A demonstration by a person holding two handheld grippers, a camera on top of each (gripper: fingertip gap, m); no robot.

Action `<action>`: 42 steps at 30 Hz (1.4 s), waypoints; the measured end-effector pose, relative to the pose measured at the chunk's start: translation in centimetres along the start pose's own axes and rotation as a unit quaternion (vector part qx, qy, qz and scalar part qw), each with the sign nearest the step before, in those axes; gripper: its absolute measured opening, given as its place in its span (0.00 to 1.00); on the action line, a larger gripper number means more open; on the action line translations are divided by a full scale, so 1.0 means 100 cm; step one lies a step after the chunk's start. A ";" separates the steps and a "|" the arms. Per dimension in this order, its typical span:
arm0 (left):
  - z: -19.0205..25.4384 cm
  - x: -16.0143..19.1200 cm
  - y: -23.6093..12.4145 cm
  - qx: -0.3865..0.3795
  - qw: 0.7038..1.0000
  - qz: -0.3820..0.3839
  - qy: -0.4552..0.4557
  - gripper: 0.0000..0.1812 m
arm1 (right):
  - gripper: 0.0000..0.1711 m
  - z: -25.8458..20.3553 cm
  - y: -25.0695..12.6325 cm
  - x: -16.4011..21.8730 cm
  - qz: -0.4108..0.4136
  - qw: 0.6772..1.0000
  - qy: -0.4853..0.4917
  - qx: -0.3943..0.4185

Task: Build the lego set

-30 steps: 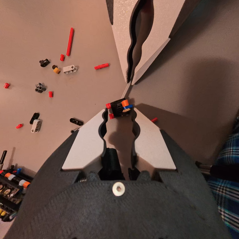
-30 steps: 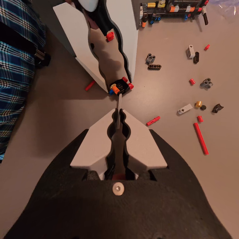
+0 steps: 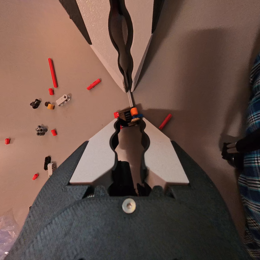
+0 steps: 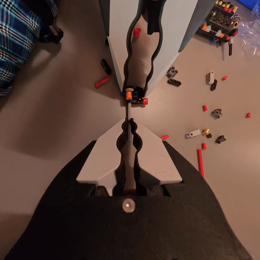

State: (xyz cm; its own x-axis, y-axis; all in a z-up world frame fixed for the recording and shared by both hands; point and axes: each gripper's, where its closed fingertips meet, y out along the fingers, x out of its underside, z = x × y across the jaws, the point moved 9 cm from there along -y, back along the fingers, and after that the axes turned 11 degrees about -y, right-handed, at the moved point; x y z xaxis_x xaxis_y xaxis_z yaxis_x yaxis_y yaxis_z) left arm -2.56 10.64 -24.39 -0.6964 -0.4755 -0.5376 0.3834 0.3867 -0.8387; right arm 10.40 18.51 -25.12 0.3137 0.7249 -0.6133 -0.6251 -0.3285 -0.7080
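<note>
The lego sub-assembly point(image 3: 128, 117), a small black block with an orange bush, a blue pin and red pins, sits clamped at the fingertips of the left hand-held gripper point(image 3: 129, 121), low over the desk point(image 3: 197, 70). Opposite it, the right hand-held gripper point(image 4: 128, 121) is closed tight on a thin grey axle point(image 4: 128, 112), whose far end meets the block just beside the orange bush point(image 4: 128, 95).

A second ago the right hand-held gripper stood at an angle to the block, off to one side; now the two tools face each other nearly in one line, with the axle running straight from one to the other. That suggests the axle is being lined up for pushing through the block; how deep it sits cannot be told.

Around the sub-assembly lie loose parts: a short red pin point(image 3: 165, 121) just beside it, another red pin point(image 3: 93, 84) and a long red axle point(image 3: 52, 72) further out, with grey connectors point(image 3: 41, 130) and a white beam point(image 3: 63, 100) well apart. A larger built section point(image 4: 220, 23) stands far beyond the block, at the desk's edge.
</note>
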 end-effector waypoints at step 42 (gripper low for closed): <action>-0.003 0.012 -0.001 0.019 0.998 0.046 -0.035 0.15 | 0.00 0.002 0.010 -0.003 0.030 0.999 0.014 0.004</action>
State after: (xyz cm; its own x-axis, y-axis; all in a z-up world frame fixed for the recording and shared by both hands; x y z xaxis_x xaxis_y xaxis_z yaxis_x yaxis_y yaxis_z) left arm -3.58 10.24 -24.87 -0.6138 -0.4943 -0.6156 0.4673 0.4010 -0.7879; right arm 9.52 18.08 -25.51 0.2947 0.6864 -0.6649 -0.6500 -0.3660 -0.6660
